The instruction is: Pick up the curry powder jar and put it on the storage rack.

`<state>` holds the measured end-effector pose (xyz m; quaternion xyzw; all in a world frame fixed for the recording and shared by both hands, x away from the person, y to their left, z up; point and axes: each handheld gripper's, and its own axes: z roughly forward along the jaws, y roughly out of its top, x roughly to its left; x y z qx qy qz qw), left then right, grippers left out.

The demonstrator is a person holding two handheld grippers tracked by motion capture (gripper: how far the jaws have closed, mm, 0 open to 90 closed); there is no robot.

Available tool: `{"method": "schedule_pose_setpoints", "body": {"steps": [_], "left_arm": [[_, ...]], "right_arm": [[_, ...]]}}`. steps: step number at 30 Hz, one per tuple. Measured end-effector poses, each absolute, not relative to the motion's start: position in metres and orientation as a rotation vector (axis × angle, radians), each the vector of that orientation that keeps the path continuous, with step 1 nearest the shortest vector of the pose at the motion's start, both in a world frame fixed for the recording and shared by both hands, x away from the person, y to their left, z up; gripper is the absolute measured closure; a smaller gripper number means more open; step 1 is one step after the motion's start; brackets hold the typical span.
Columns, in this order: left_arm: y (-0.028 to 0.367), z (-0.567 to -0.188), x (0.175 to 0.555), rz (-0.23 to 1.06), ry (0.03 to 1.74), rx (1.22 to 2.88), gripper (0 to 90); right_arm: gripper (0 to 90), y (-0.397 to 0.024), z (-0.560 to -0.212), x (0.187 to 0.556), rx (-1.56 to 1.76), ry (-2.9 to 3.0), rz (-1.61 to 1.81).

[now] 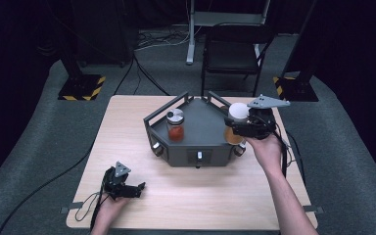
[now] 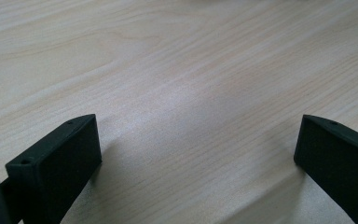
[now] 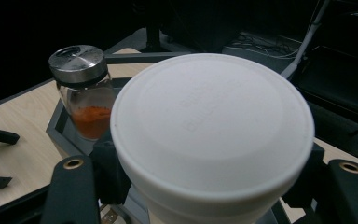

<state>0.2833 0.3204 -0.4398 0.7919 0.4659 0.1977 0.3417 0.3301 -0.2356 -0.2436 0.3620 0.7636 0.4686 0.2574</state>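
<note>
On the grey tray (image 1: 203, 129): right gripper (image 1: 238, 128) clamped around white-lidded jar (image 3: 212, 123), spice jar (image 1: 175, 125) alongside. Left gripper (image 1: 136, 189), jaws apart, rests on table (image 2: 177, 70).

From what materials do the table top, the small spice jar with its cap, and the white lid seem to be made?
Table top: pale wood or wood-look laminate, matte; fine grain lines run across it.
Spice jar: clear glass or hard plastic, glossy; the orange powder shows through it. I cannot tell which.
Its cap: probably brushed metal, silvery with a dull sheen.
White lid: likely plastic, matte, with faint raised lettering.
</note>
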Motion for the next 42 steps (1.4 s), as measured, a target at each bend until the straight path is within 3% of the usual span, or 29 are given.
{"method": "schedule_pose_setpoints", "body": {"steps": [42], "left_arm": [[0.32,-0.44,0.283,0.512,1.209,2.06,0.2]], "right_arm": [[32.6,-0.207,-0.273,0.376,1.08,2.086,1.259]]}}
